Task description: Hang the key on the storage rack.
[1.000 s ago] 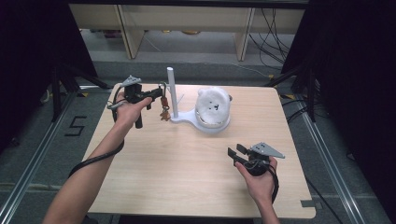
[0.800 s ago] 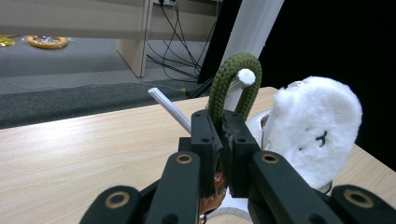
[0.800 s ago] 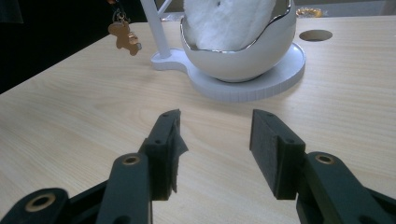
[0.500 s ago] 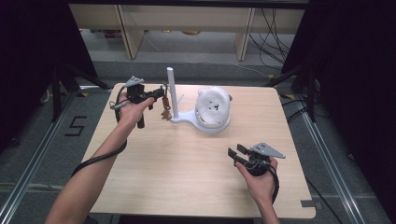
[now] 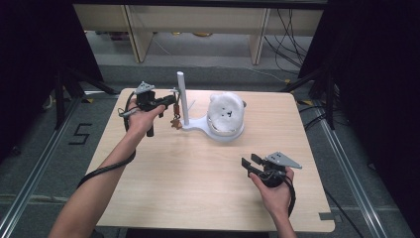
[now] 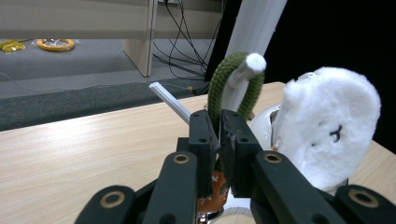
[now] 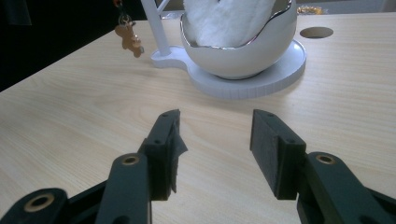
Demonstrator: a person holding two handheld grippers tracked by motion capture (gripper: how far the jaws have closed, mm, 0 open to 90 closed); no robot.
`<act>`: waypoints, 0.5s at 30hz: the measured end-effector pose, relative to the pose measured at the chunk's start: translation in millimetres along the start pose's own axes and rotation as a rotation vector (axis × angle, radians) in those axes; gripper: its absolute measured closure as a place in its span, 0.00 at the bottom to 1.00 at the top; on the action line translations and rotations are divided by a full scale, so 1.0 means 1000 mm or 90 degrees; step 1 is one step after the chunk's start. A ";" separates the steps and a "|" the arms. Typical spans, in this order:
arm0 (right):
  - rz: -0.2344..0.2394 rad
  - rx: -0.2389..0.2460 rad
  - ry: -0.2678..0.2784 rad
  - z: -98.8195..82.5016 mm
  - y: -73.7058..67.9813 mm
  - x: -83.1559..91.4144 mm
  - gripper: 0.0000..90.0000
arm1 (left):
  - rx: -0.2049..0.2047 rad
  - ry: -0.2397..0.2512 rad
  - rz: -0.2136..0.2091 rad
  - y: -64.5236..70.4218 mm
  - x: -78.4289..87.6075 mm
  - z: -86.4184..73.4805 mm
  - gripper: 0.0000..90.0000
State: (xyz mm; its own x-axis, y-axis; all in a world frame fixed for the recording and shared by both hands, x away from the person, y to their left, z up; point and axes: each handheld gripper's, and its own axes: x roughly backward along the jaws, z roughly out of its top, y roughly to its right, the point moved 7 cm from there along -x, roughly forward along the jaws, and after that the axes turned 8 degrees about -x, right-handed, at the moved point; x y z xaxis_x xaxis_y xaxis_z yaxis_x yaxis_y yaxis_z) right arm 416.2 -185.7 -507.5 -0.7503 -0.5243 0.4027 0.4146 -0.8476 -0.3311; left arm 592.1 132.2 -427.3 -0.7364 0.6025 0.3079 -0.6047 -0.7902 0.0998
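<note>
Little has shifted since the earlier frames: both hands are found where they were, and only the jaws of the left gripper (image 5: 166,102) have just been opening slightly, with the green braided cord loop (image 6: 227,79) between them. On the pale wooden table (image 5: 188,188) the white stand with its tall upright post (image 5: 182,96) is seen beside the white egg-shaped bowl holding a fluffy white plush (image 5: 226,113). The loop is draped over a short white peg (image 6: 247,65) on the post, and the small brown gingerbread charm (image 7: 129,37) hangs below it, just clear of the table. Hanging is judged nearly done; release of the cord and withdrawal remain. The cord is pinched loosely at most. The right gripper (image 5: 255,166) is held spread and empty, well apart near the table's front.
</note>
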 end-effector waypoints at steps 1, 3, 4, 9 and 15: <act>0.000 0.001 0.000 0.000 0.000 0.000 0.60 | -0.005 -0.001 0.000 0.000 0.000 -0.001 0.90; 0.004 -0.009 -0.002 -0.001 -0.001 -0.001 0.60 | -0.011 -0.003 0.004 0.000 0.003 -0.002 0.89; 0.004 -0.009 -0.002 -0.001 -0.001 -0.001 0.60 | -0.011 -0.003 0.004 0.000 0.003 -0.002 0.88; 0.007 -0.009 -0.001 0.000 0.000 0.000 0.60 | -0.028 0.000 0.008 0.001 0.014 -0.005 0.82; 0.001 -0.009 0.009 0.001 0.002 0.000 0.59 | -0.046 -0.013 -0.001 0.006 0.029 -0.013 0.71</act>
State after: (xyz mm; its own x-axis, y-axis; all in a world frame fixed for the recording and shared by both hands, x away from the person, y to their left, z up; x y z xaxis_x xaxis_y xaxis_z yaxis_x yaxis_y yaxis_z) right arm 417.6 -187.6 -507.2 -0.7567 -0.5250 0.3897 0.4095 -0.8452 -0.3434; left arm 562.8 146.5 -430.0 -0.7291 0.6012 0.3270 -0.6270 -0.7783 0.0327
